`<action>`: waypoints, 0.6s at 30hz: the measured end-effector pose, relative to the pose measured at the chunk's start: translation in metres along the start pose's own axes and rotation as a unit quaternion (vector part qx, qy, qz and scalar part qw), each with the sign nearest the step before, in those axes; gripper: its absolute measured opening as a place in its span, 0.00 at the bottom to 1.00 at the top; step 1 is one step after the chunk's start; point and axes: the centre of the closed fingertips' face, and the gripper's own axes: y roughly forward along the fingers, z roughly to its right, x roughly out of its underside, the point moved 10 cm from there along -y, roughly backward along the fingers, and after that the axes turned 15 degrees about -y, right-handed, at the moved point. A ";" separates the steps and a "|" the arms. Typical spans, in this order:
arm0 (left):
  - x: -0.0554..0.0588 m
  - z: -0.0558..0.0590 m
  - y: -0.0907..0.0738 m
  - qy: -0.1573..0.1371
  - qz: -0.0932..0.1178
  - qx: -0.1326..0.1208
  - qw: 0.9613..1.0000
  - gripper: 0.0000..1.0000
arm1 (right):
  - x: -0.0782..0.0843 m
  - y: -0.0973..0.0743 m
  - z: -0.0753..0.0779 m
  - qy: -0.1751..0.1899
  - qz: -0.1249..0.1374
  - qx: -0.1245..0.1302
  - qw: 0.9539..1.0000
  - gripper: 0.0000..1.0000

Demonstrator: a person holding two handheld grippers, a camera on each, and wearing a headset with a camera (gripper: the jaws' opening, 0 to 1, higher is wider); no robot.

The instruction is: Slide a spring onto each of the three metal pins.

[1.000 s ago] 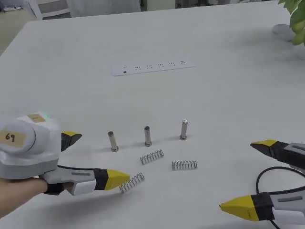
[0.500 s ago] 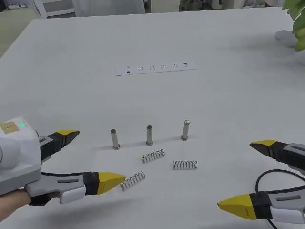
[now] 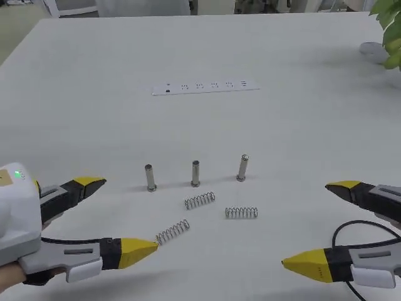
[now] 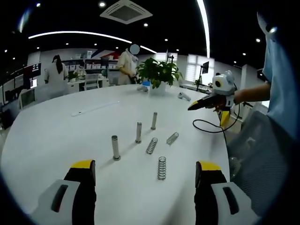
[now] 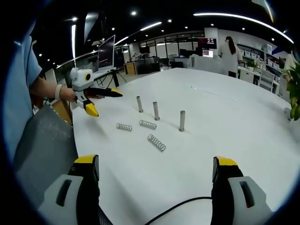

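**Springs lie loose ahead of both open grippers; pins stand bare**

Springs, three of them, lie on their sides on the white desk (image 3: 282, 125), in the stretch between the two grippers. The left gripper (image 3: 119, 215) is held low over the desk with its yellow-tipped jaws wide apart and nothing between them. The nearest spring (image 3: 172, 231) lies slantwise just ahead of it, one end close beside the tip of the jaw nearer the person. In the left gripper view that spring sits ahead in the gap between the two jaws and looks clear of both.

The middle spring (image 3: 200, 200) lies further ahead of the left gripper. The third spring (image 3: 241, 212) lies beyond that, towards the right gripper (image 3: 313, 224). The right gripper's jaws are also spread wide and hold nothing, and all three springs are well apart from it. A black cable (image 3: 351, 229) loops on the desk between its jaws.

The three metal pins stand upright in a row just past the springs, on the side away from the person. The first pin (image 3: 150, 177) is the one closest to the left gripper. The centre pin (image 3: 195, 173) stands beside it, and the last pin (image 3: 242, 167) is closest to the right gripper. No pin carries a spring.

Far beyond the pins, a white power strip (image 3: 205, 87) lies flat on the desk. Green plant leaves (image 3: 393, 31) show at the far corner on the right gripper's side.
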 end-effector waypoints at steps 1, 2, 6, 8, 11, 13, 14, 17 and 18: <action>0.002 0.001 0.001 0.002 -0.004 0.004 1.000 0.85 | 0.000 0.000 0.000 -0.001 -0.001 -0.001 1.000 1.00; 0.003 0.001 0.001 0.006 -0.008 0.007 1.000 0.84 | 0.000 0.000 0.000 -0.001 -0.002 -0.002 1.000 1.00; 0.010 0.003 0.003 0.017 -0.024 0.016 0.999 0.80 | -0.002 0.000 0.001 -0.004 -0.004 -0.003 1.000 1.00; 0.013 0.002 0.005 0.019 -0.030 0.016 0.999 0.78 | -0.003 0.000 0.001 -0.005 -0.004 -0.004 1.000 1.00; 0.015 0.003 0.005 0.024 -0.035 0.021 0.999 0.75 | -0.005 0.001 0.001 -0.008 -0.004 -0.006 1.000 1.00; 0.018 0.003 0.007 0.028 -0.041 0.022 0.999 0.73 | -0.007 0.002 0.001 -0.010 -0.003 -0.008 1.000 1.00; 0.019 0.003 0.008 0.029 -0.041 0.023 0.998 0.72 | -0.007 0.002 0.001 -0.010 -0.003 -0.008 1.000 1.00; 0.021 0.004 0.010 0.030 -0.045 0.025 0.998 0.69 | -0.008 0.003 0.001 -0.013 -0.005 -0.013 1.000 1.00; 0.022 0.005 0.010 0.029 -0.047 0.026 0.998 0.67 | -0.009 0.003 0.001 -0.016 -0.006 -0.014 1.000 1.00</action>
